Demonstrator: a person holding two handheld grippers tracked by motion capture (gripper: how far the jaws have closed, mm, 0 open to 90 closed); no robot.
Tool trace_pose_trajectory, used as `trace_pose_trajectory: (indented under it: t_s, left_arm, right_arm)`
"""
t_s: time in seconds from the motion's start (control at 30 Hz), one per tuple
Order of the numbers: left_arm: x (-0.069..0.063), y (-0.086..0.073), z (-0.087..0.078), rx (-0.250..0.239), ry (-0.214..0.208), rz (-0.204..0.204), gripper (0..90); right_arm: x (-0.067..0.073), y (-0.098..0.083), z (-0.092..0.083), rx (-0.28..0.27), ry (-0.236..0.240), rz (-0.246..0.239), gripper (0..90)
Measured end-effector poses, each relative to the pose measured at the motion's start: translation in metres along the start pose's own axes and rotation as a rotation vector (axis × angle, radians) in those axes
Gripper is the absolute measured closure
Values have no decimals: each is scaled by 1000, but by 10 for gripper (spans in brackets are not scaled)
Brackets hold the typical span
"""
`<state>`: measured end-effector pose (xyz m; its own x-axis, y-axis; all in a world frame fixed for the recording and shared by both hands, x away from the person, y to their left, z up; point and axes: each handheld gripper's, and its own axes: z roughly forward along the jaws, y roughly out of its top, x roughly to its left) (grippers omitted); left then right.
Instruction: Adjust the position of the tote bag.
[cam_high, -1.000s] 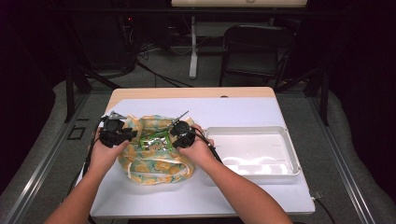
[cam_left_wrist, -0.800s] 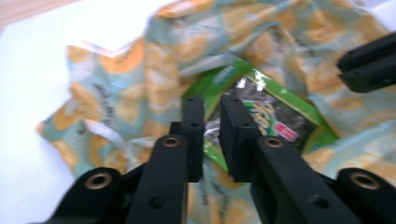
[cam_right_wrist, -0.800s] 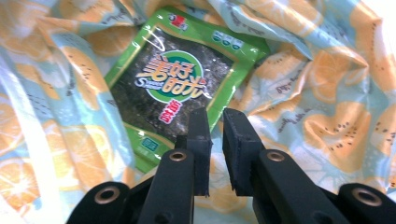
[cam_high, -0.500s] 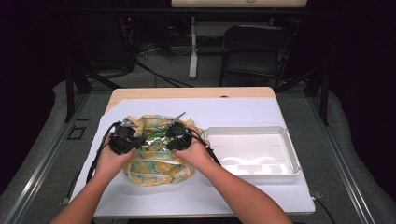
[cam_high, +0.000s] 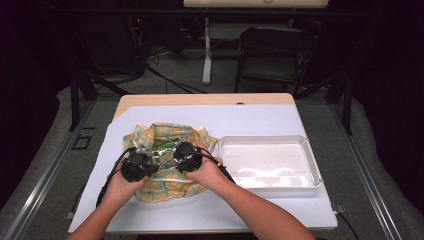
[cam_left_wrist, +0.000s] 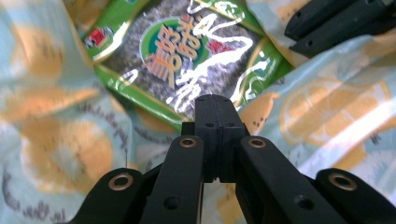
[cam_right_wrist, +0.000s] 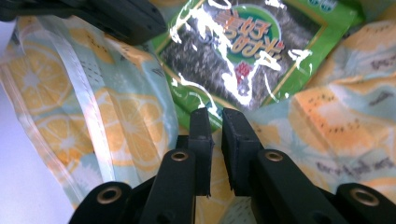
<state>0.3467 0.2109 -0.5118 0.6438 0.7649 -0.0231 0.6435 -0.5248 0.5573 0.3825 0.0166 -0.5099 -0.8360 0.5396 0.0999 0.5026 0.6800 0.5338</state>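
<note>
A plastic bag (cam_high: 170, 132) printed with orange slices lies at the table's left. A shiny green snack packet (cam_left_wrist: 187, 51) (cam_right_wrist: 243, 51) shows in its opening. My left gripper (cam_high: 150, 159) (cam_left_wrist: 213, 100) has just closed. Its pads are pressed together at the packet's near edge, and I see nothing between them. My right gripper (cam_high: 175, 156) (cam_right_wrist: 217, 114) points at the same packet from the other side. Its pads stand a narrow slit apart at the bag's rim, and I cannot tell whether fabric is pinched. The two grippers nearly meet over the packet.
A white rectangular tray (cam_high: 311, 170) sits to the right of the bag. A white sheet (cam_high: 250, 117) covers the wooden table. Dark chairs and cables stand on the floor beyond the far edge.
My left hand has come in from the bag's left edge to its middle and sunk toward the packet. The right hand has shifted slightly left. The two grippers now sit close together.
</note>
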Motion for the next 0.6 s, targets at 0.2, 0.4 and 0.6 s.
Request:
trace_pose_trajectory:
  t_s: [0.2,0.4,0.6]
  left_arm:
    - [-5,-13,0,-4,3,-7,900]
    - [-7,-25,0,-9,1,-23,900]
    - [-7,-34,5,-11,0,-38,900]
  right_arm:
    - [2,-11,1,7,1,-7,804]
    - [3,-21,1,1,-28,-14,786]
    - [-4,-27,0,37,-53,4,783]
